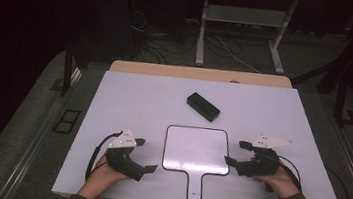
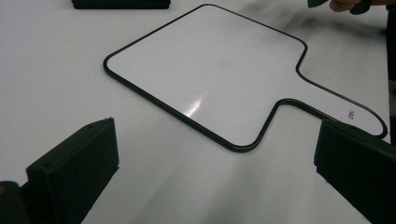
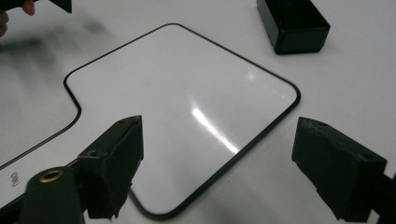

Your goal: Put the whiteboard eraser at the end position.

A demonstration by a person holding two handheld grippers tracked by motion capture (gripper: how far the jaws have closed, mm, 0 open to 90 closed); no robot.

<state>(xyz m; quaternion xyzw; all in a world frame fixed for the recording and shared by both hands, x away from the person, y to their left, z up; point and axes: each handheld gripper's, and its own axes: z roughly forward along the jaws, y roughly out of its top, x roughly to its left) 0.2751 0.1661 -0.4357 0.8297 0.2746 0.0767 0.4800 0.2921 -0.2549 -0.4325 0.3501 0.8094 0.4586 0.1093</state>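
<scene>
The right gripper (image 1: 235, 153) hangs with jaws spread and nothing between them, at the right edge of the handled whiteboard (image 1: 197, 149), which lies flat mid-table, its handle toward the person. The left gripper (image 1: 145, 154), likewise released, rests left of it. Since the board lies flush, the jaws could skid over its thin rim, nudging it toward the black eraser (image 1: 203, 106) beyond.
</scene>
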